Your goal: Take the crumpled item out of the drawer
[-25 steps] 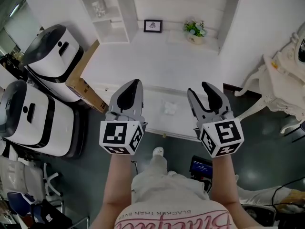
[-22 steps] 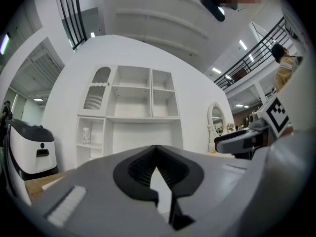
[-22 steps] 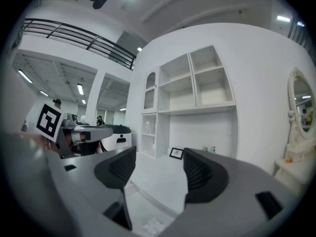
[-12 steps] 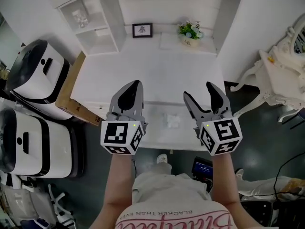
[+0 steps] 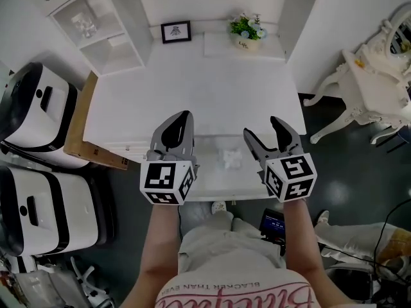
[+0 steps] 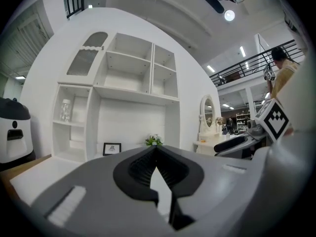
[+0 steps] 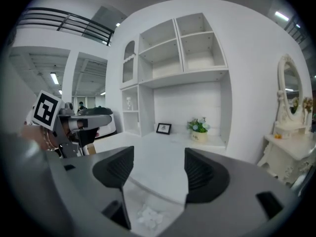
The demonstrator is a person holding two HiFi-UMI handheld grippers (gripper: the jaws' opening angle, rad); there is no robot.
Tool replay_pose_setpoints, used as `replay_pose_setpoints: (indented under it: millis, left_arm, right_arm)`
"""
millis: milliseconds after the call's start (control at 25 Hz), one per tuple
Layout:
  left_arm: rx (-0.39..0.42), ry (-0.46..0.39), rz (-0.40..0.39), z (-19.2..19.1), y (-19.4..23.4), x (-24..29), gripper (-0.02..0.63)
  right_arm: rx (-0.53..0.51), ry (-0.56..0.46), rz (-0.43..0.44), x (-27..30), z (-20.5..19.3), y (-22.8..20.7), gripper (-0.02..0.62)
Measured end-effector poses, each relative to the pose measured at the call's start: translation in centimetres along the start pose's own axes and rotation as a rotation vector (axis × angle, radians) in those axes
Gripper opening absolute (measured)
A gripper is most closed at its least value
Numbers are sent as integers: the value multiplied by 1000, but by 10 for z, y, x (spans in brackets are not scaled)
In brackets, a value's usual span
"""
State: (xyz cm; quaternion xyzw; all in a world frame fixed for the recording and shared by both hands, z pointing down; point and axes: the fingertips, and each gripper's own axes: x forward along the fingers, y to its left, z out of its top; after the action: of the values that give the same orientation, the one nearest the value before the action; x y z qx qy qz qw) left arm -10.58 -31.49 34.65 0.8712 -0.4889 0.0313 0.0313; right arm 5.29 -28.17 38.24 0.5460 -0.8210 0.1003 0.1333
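Right claw (image 7: 154, 169) just opened, empty, left claw (image 6: 157, 149) closed, crumpled item (image 7: 148, 216) in drawer (image 5: 209, 175) seen past right jaws only

Head view looks steeply down on the desk (image 5: 192, 88) from over its near edge. Both gripper views sit low behind their jaws, facing the far shelves (image 7: 173, 53), the right one tipped toward the drawer (image 5: 221, 181). All three catch the plant (image 5: 244, 27) and frame (image 5: 175, 31).

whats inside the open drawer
One crumpled white item lies in the drawer, nothing else showing. The left gripper and right gripper cover its sides, and the desktop hides its back.
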Motion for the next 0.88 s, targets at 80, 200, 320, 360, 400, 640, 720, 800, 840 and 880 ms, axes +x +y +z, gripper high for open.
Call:
replay_pose_setpoints:
  millis: [80,200,320,360,400,640,720,800,840,880]
  left_arm:
    - [-12,28,-6,-14,0,2,8]
    - [-37,71,-11,-36,-1,4,8]
    - [-64,113,-13,-58,-2,2,8]
    - [-74,127,-12,-66,-1,2,8]
    - [-85,142,-12,-73,-1,1,8]
    - [-134,245,-15,-122,-4,0,8]
    - [-149,277,-18,-138,-5,1,8]
    - [-164,311,-23,-155,-7,2,8]
    - [-170,327,-27,-163,-8,3,8]
    - [-176,344,-31,-170,-10,4,8]
  right_arm:
    - [11,42,3,6,-16,1,304]
    - [30,102,18,16,-41,2,304]
    - [55,165,38,24,-67,7,304]
    - [64,186,41,27,-75,8,304]
    - [73,207,44,29,-84,9,304]
    - [91,351,81,39,-142,16,304]
    - [107,392,86,43,-161,17,304]
    - [120,438,91,47,-181,17,304]
    - [124,462,95,49,-191,18,304]
    - [127,486,99,52,-201,18,304]
